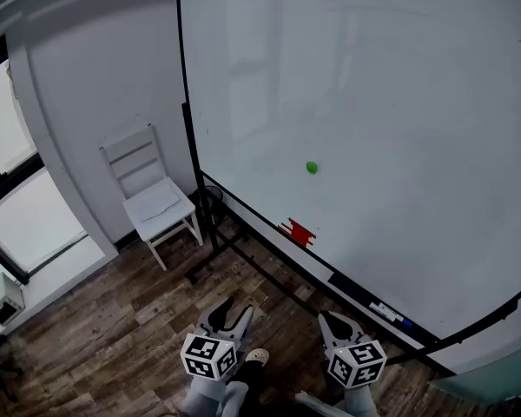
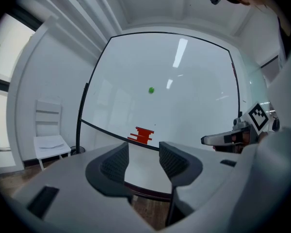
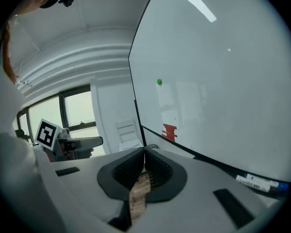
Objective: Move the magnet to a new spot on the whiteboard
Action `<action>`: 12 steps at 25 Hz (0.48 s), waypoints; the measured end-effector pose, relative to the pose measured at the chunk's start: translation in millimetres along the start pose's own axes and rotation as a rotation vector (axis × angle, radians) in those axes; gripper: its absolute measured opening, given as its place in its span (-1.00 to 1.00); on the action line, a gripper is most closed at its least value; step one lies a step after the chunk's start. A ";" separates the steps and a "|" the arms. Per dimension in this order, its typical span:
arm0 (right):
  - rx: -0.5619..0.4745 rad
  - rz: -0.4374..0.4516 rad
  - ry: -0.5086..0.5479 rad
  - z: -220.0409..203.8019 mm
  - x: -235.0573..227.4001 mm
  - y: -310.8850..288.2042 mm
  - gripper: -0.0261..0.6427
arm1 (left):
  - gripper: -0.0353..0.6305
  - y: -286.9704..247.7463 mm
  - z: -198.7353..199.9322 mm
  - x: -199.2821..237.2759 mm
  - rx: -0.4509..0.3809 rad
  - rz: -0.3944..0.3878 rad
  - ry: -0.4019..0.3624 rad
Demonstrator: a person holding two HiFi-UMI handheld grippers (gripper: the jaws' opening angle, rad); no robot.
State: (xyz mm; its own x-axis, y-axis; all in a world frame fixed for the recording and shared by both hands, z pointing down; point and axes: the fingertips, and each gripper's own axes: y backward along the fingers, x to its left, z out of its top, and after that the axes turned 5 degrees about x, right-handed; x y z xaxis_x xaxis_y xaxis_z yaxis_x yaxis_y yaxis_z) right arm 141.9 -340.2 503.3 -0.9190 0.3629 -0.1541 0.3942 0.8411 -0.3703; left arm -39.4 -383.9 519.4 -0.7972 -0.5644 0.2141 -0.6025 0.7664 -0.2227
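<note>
My left gripper (image 2: 143, 149): jaws wide apart, nothing between them. My right gripper (image 3: 144, 154): jaws closed tip to tip, holding nothing. Both are low over the wood floor (image 1: 113, 320), apart from the whiteboard (image 1: 399, 102). The green magnet (image 1: 312, 168) sits on the board, above a red patch (image 1: 299, 232).

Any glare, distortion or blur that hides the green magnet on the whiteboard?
Head view: sharp; faint reflections on the whiteboard, magnet clear. Left gripper view: fisheye bows the board's frame, corners dark, a ceiling-light streak sits near the magnet, not on it. Right gripper view: same bowing, streak near the top, magnet small but distinct.
</note>
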 end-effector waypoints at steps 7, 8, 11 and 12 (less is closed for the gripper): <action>-0.026 -0.044 -0.013 34.9 -23.5 -39.1 -0.83 | -0.32 -44.8 27.4 29.6 0.007 -0.026 -0.006; -0.030 -0.052 -0.017 39.4 -27.8 -44.0 -0.83 | -0.32 -52.1 31.7 32.9 0.007 -0.031 -0.008; -0.041 -0.076 -0.028 51.9 -39.6 -57.5 -0.83 | -0.32 -73.7 43.4 41.6 0.005 -0.053 -0.015; -0.045 -0.084 -0.031 55.2 -42.9 -61.8 -0.83 | -0.32 -80.5 46.4 44.3 0.006 -0.061 -0.016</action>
State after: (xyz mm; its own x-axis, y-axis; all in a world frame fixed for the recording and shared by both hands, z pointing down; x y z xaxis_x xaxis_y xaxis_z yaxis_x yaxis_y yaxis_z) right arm 156.7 -429.9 482.2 -0.9481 0.2786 -0.1531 0.3154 0.8853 -0.3418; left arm -28.0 -484.8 502.7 -0.7596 -0.6149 0.2118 -0.6500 0.7288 -0.2154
